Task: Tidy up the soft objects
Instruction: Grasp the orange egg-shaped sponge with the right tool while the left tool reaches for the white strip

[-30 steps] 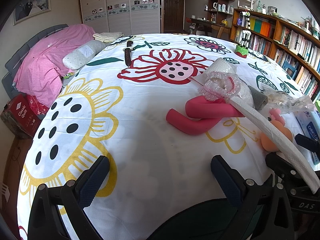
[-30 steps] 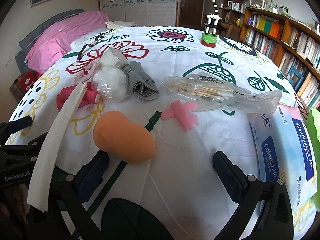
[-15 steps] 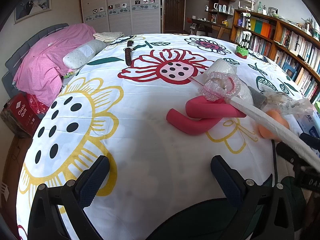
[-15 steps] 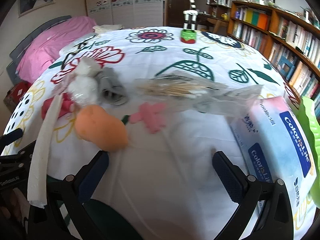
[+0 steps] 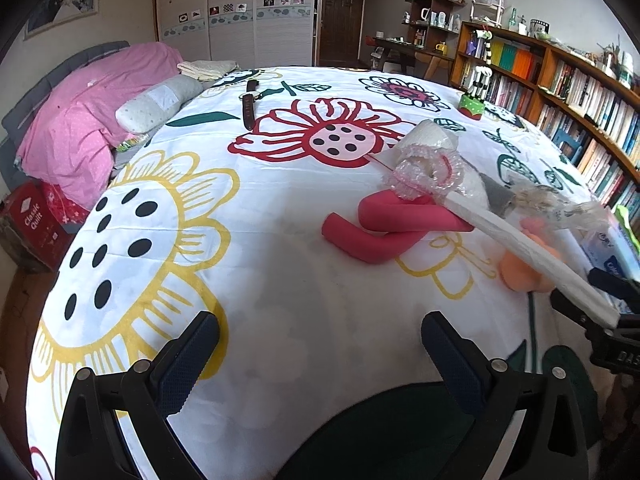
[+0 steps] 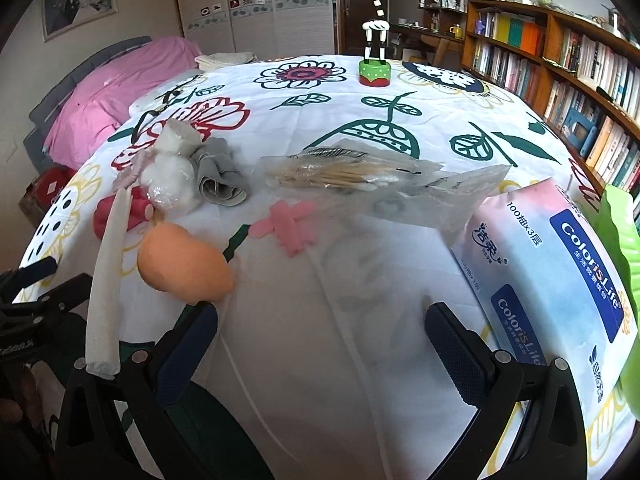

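Both of my grippers hover low over the flowered bedspread (image 5: pixel 280 280). My left gripper (image 5: pixel 320 356) has its jaws spread wide with nothing between them, only bare sheet beneath. My right gripper (image 6: pixel 320 344) is also wide apart and holding nothing, with the orange sponge (image 6: pixel 182 262) lying just beyond its left finger (image 6: pixel 188 344).

The soft things sit in a loose cluster. A long white foam strip (image 6: pixel 108 280) slants across the scene, its far end resting on the bent pink foam tube (image 5: pixel 384 228) and its near end raised, close to the left gripper's body in the right wrist view; I can't quite tell whether it leans on it. Past the tube there's a frilly clear plastic cap (image 5: pixel 424 172) over a bag of white cotton (image 6: pixel 168 180), and just beside that a rolled grey cloth (image 6: pixel 220 172). Right of the cloth lies a clear bag of cotton swabs (image 6: pixel 344 176), and near its lower edge a small pink clip-shaped piece (image 6: pixel 288 224) lies flat on the sheet.

At my far right, a pack of tissues (image 6: pixel 560 280) lies by the bed's edge, touching something bright green (image 6: pixel 624 240). Farther back stands a striped giraffe toy (image 6: pixel 374 56), well apart from the cluster.
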Motion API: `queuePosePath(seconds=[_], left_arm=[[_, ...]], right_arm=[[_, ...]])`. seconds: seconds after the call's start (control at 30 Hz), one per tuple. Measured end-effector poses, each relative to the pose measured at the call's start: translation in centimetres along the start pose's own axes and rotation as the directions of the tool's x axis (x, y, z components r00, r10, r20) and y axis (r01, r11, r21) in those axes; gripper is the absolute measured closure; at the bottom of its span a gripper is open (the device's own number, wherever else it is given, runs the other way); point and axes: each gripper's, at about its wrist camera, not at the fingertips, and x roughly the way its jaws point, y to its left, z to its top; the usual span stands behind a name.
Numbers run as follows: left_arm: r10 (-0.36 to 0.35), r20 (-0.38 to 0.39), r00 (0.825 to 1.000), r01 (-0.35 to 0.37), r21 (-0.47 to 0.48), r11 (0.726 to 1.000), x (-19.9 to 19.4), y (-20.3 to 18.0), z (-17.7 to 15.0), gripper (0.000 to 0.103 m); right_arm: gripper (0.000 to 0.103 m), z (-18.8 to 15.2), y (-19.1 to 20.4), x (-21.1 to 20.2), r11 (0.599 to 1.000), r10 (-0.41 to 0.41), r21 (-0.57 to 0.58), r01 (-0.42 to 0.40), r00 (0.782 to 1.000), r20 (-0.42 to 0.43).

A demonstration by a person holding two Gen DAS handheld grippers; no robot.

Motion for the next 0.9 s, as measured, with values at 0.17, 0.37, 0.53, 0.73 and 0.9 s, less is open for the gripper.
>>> queuePosePath(seconds=[0.17, 0.37, 0.53, 0.73, 0.9], left_arm=[[-0.057, -0.005, 0.998, 0.057, -0.026, 0.998, -0.7, 0.0, 0.1, 0.0], [-0.081, 0.008, 0.997, 0.081, -0.017, 0.997, -1.6, -0.7, 0.7, 0.0], [-0.109, 0.009, 0.994, 0.109, -0.018, 0.994, -1.7, -1.6, 1.3, 0.0], [-0.109, -0.007, 0.994, 0.109, 0.005, 0.994, -1.3, -3.1, 1.2, 0.0], [-0.098, -0.047, 0.994, 0.098, -0.001, 0.995, -0.8, -3.7, 0.1, 0.0]], right_arm=[[0.0, 0.0, 0.1, -0.1, 1.0, -0.009, -0.015, 0.009, 1.0, 0.001], [0.0, -1.3, 0.1, -1.0, 0.997, -0.008, -0.078, 0.007, 1.0, -0.014], [0.0, -2.1, -0.1, -1.8, 0.997, 0.008, -0.082, -0.008, 1.0, -0.008], [0.0, -2.4, 0.0, -2.2, 0.996, 0.039, -0.083, -0.037, 0.999, 0.013], [0.0, -2.5, 0.0, -2.4, 0.996, 0.043, -0.081, -0.041, 0.999, 0.023]])
